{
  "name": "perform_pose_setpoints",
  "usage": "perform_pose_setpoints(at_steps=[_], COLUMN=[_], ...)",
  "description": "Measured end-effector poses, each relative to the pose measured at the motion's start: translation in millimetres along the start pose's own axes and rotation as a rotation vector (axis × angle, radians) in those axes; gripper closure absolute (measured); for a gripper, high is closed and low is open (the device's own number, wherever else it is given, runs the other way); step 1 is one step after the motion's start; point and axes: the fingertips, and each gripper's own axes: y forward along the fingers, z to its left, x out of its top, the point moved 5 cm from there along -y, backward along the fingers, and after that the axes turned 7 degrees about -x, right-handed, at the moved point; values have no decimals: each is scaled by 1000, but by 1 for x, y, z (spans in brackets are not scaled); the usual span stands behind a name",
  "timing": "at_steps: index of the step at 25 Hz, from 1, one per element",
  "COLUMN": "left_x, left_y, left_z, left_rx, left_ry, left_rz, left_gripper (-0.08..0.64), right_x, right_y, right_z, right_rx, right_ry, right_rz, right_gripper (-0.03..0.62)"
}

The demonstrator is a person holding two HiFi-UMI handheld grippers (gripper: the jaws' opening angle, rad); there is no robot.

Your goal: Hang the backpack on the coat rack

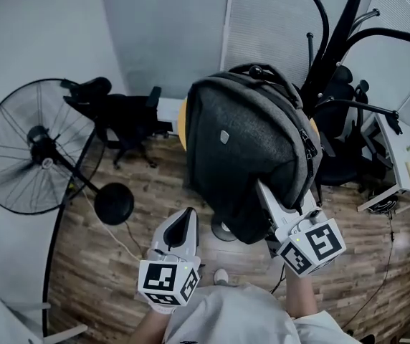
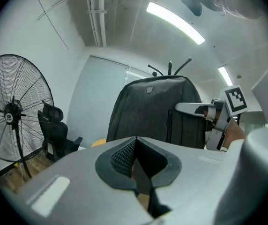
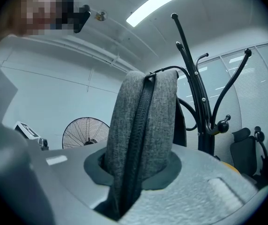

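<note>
A grey backpack [image 1: 251, 156] hangs in the air at the centre of the head view, held up by its zippered side. My right gripper [image 1: 268, 201] is shut on that side edge; in the right gripper view the grey fabric and zipper [image 3: 143, 116] fill the space between the jaws of the right gripper [image 3: 138, 161]. The black coat rack [image 1: 334, 49] stands just behind and to the right of the backpack, its hooks [image 3: 197, 93] close to the top loop. My left gripper [image 1: 184, 226] is low and to the left, apart from the backpack [image 2: 152, 111], its jaws shut on nothing.
A standing fan [image 1: 29, 149] with a round base [image 1: 114, 203] is at the left. A black office chair [image 1: 122, 117] stands behind it, another black chair [image 1: 341, 145] by the rack. At the right edge sits a white cabinet [image 1: 398, 163]. The floor is wood.
</note>
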Motion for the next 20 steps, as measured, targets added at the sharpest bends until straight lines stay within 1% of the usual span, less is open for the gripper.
perform_pose_setpoints(at_steps=[11,15,18,20], left_x=[-8,-12,-15,-16], left_y=[12,21,23,23], left_z=[-6,-12,-15,-15], left_rx=[-43,-60,-74,-78], left_ry=[-4,-4,-3,-6], left_rz=[35,53,73,78], left_gripper=[541,541,541,541], right_x=[-26,-37,-55,-65], right_y=[-1,-3,-4,-4], right_z=[-30,-45,-58,-62], right_rx=[-101,-114,-154,-174], right_ry=[39,102,164,190], right_rz=[43,43,54,69], right_gripper=[503,502,500,499])
